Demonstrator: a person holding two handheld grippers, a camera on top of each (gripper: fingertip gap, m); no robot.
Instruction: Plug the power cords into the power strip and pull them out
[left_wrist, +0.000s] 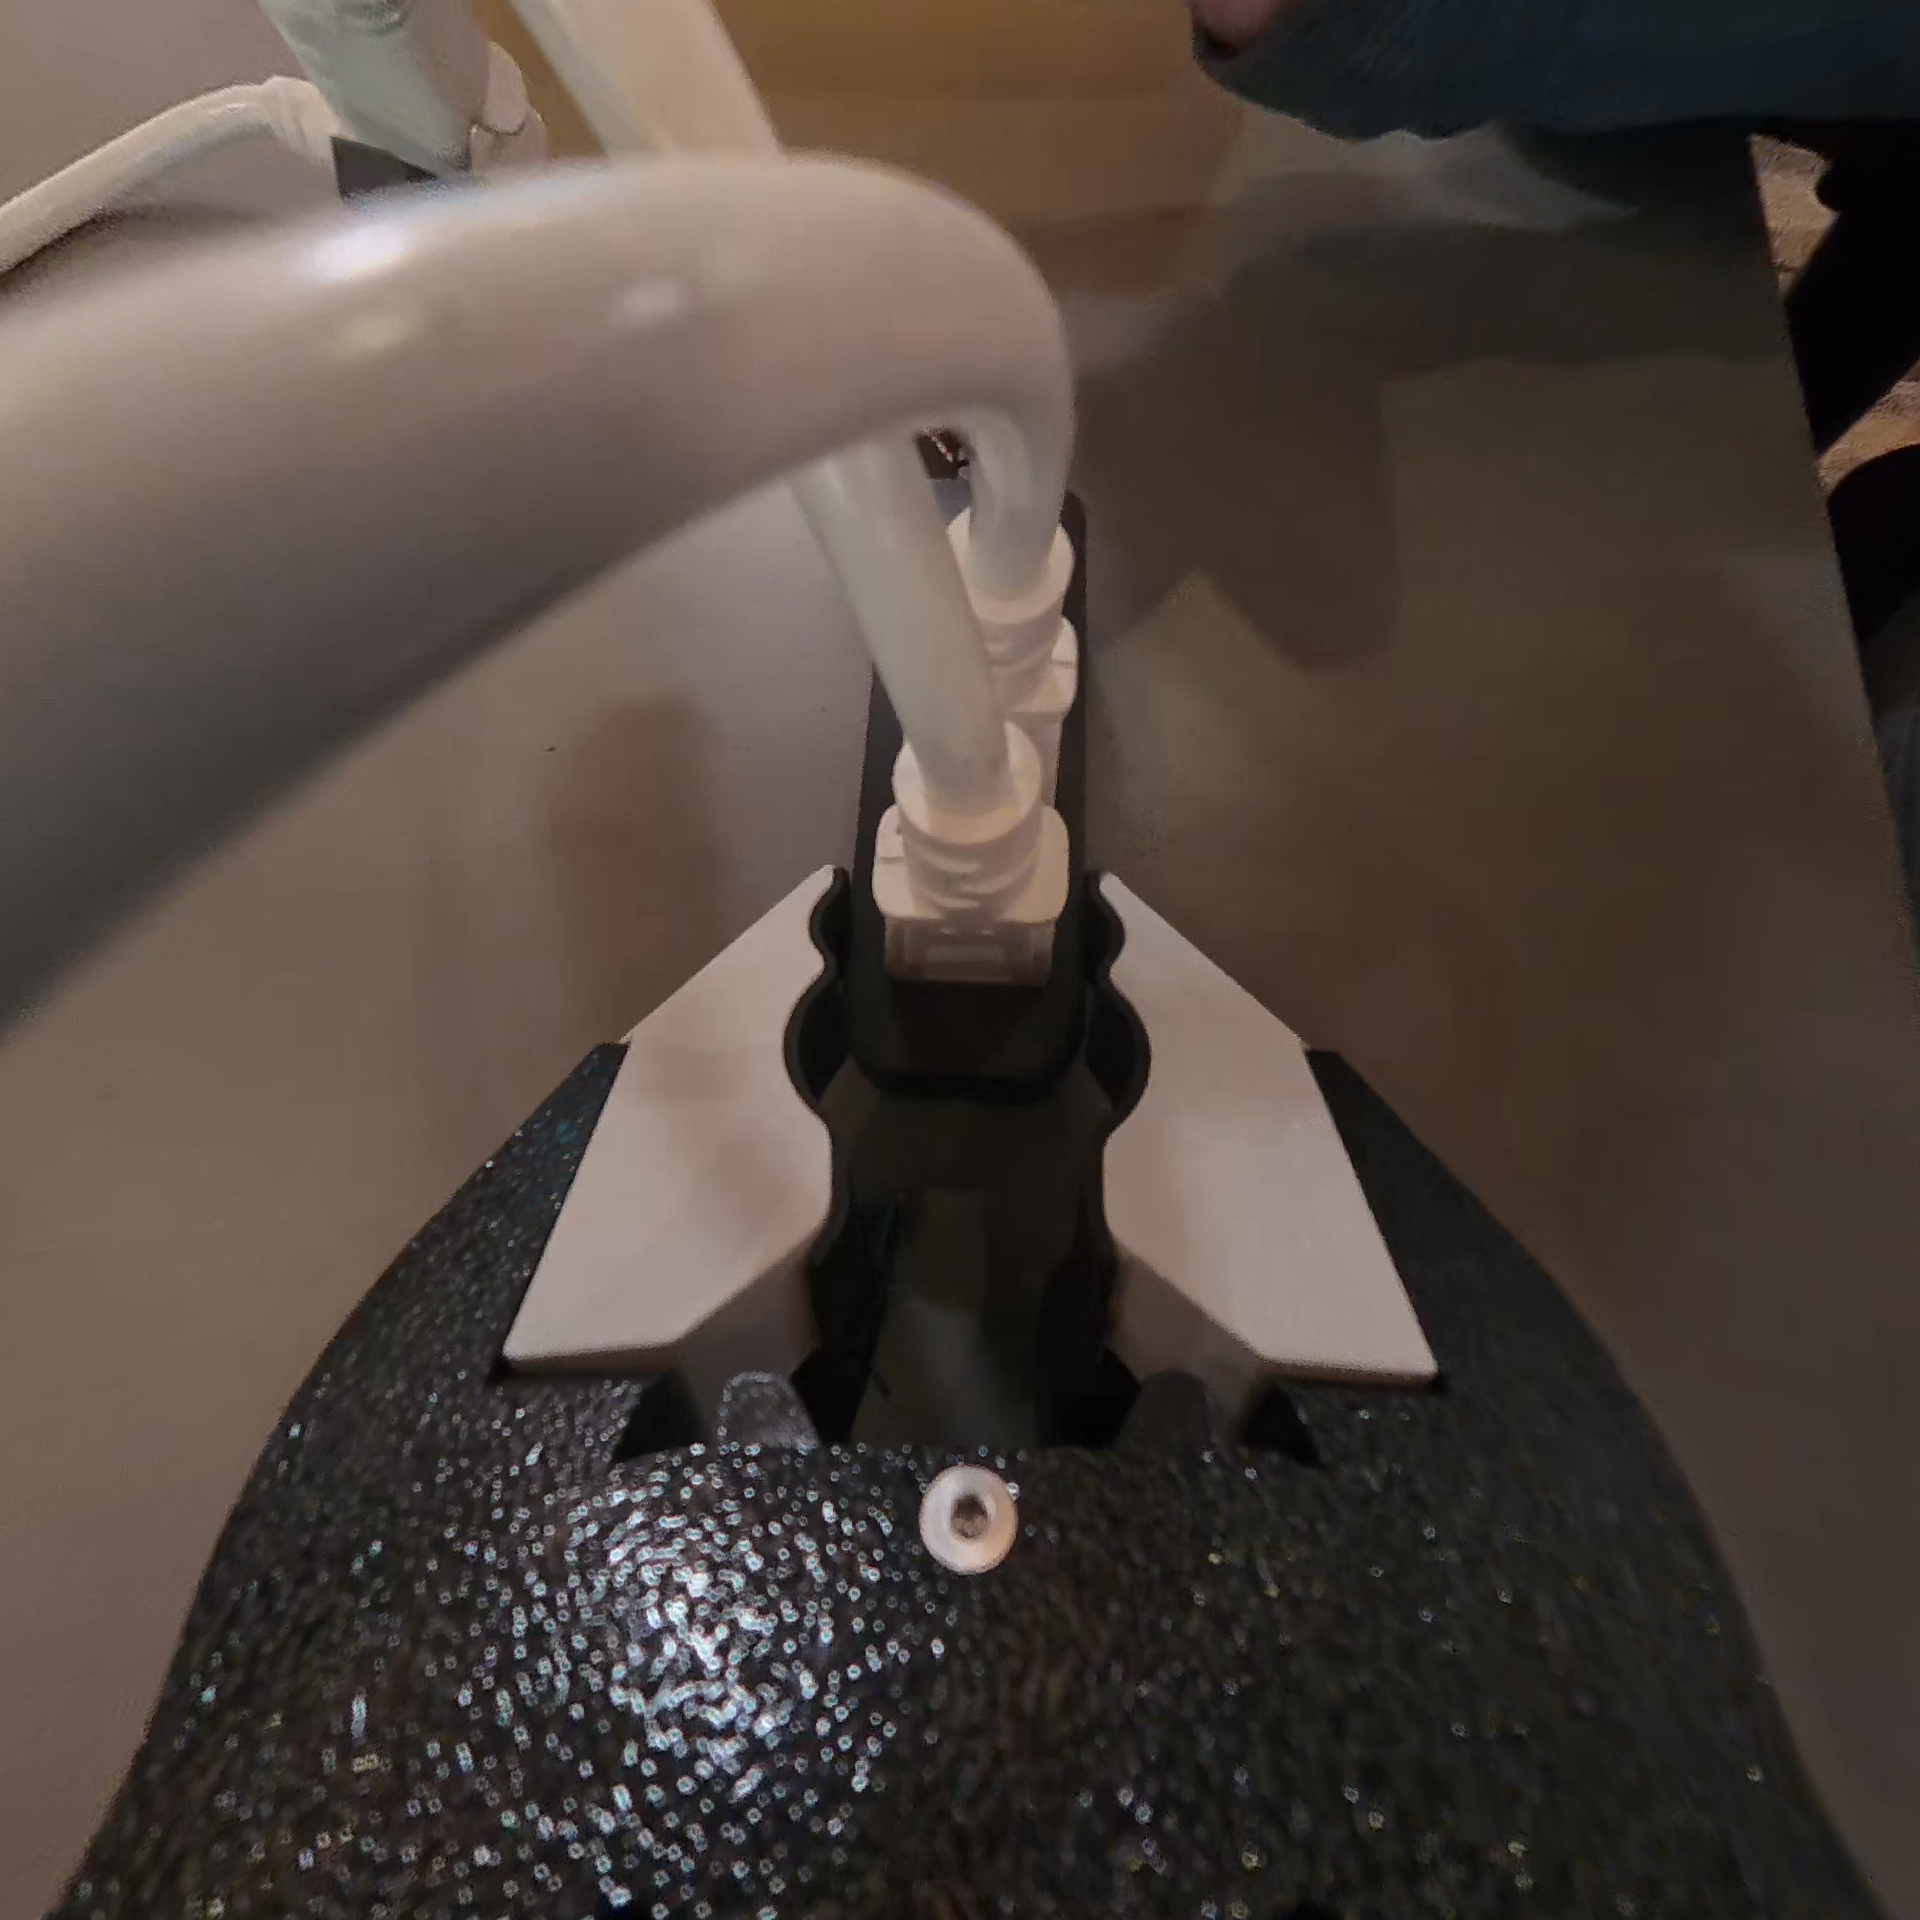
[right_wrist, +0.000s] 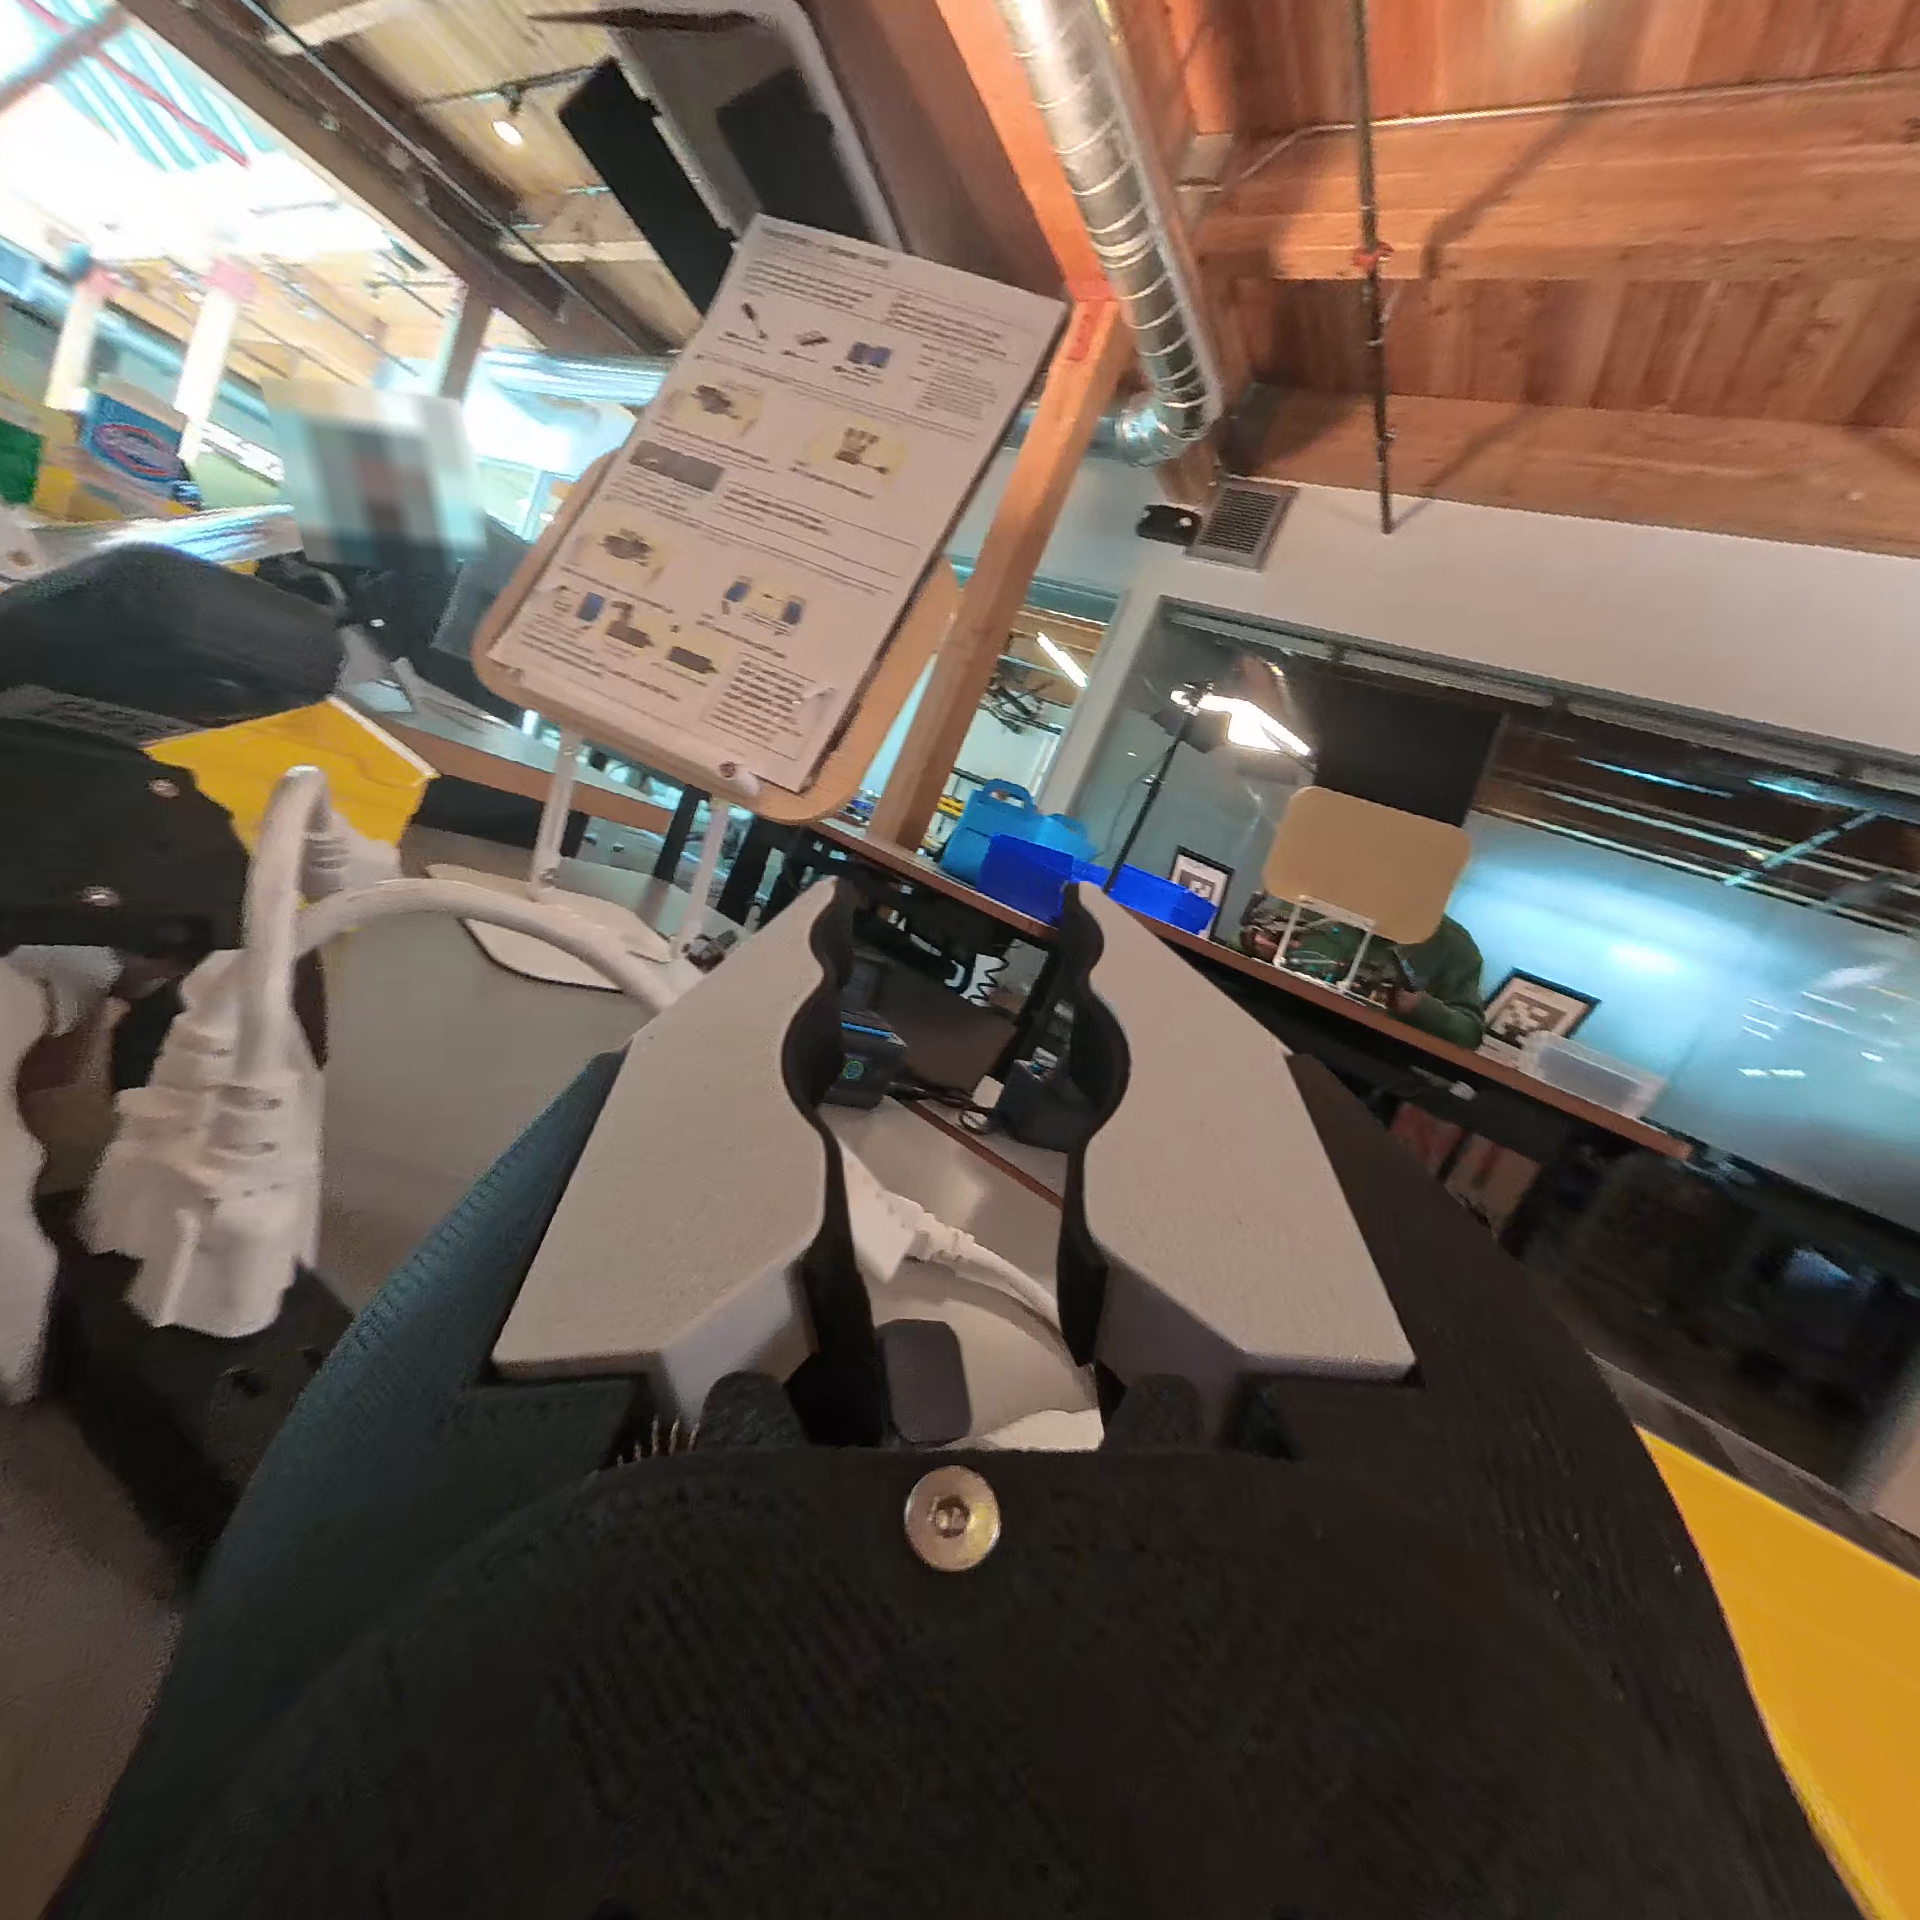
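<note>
In the left wrist view my left gripper (left_wrist: 966, 894) is shut on the near end of a black power strip (left_wrist: 966, 1029) that runs forward along the grey table. White plugs sit in it, the nearest (left_wrist: 971, 914) right at my fingertips and another (left_wrist: 1023, 634) behind it. Their white cords (left_wrist: 520, 416) arch up and to the left. In the right wrist view my right gripper (right_wrist: 951, 904) is tilted upward with its jaws apart and nothing between the tips. A loose white cord with a ribbed end (right_wrist: 904, 1221) crosses below the fingers. The left gripper (right_wrist: 104, 810) and the plugged-in plugs (right_wrist: 208, 1164) show at the left.
An instruction sheet on a stand (right_wrist: 769, 499) stands on the table ahead. A yellow bin (right_wrist: 343, 769) is at the left and a yellow surface (right_wrist: 1818, 1662) at the right. A person (right_wrist: 1444, 977) sits at a far table. A dark sleeve (left_wrist: 1558, 62) is at the table's far edge. Across from one pair of fingers to the other is roughly 20 cm.
</note>
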